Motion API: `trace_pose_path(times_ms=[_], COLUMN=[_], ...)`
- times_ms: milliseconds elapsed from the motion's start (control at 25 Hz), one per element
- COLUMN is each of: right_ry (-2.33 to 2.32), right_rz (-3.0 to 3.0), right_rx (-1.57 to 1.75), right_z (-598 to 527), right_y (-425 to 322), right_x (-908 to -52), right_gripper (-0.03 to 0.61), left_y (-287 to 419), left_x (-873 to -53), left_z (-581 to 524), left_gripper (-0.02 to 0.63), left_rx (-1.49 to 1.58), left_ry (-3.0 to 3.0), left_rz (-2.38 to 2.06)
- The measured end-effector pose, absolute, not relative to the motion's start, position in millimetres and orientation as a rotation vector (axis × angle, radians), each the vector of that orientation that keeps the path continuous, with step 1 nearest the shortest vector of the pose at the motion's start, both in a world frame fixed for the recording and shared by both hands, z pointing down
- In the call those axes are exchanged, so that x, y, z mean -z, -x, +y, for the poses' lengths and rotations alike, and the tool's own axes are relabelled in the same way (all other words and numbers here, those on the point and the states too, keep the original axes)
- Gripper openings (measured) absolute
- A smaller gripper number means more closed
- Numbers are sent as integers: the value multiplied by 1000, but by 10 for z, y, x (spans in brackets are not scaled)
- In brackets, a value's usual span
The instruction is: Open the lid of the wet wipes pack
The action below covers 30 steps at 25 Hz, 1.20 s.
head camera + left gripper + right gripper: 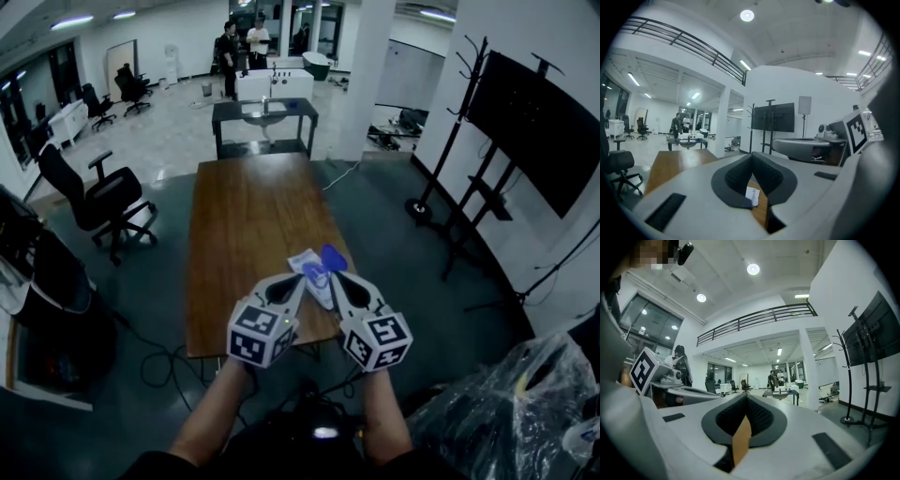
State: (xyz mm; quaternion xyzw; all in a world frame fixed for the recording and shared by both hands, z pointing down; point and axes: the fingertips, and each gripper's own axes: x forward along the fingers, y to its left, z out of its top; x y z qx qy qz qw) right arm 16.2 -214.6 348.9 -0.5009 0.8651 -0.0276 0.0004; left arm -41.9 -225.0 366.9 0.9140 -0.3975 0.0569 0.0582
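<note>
Left tongs (299, 279) and right tongs (335, 277) are both pressed together over the wooden tabletop's (246, 220) near edge. The wipes pack (310, 269) lies near its right corner, blue lid (333, 254) up. An office chair (101, 202) stands off the left edge on the dark floor (394, 239).

no readable text, labels or numbers

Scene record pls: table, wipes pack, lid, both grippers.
table: wooden, long, runs away from the person
pack: white, at the table's near end, seen between the two grippers' tips in the head view
lid: blue, looks raised; too small to be sure
left gripper: fingers together, empty
right gripper: fingers together, empty
</note>
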Motion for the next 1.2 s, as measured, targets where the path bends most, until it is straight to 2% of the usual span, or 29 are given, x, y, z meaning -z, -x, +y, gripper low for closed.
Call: trace_pose_path(times_ms=[1200], right_ry=[1543], right_rz=[2714], right_rx=[-20], right_z=[-1759], right_y=[326], right_x=[-3237], right_gripper=[9], left_y=[847], left_x=[-3409], left_z=[-1842], left_gripper=[5], left_rx=[-115], left_ry=[-2827], left_rz=[-1202])
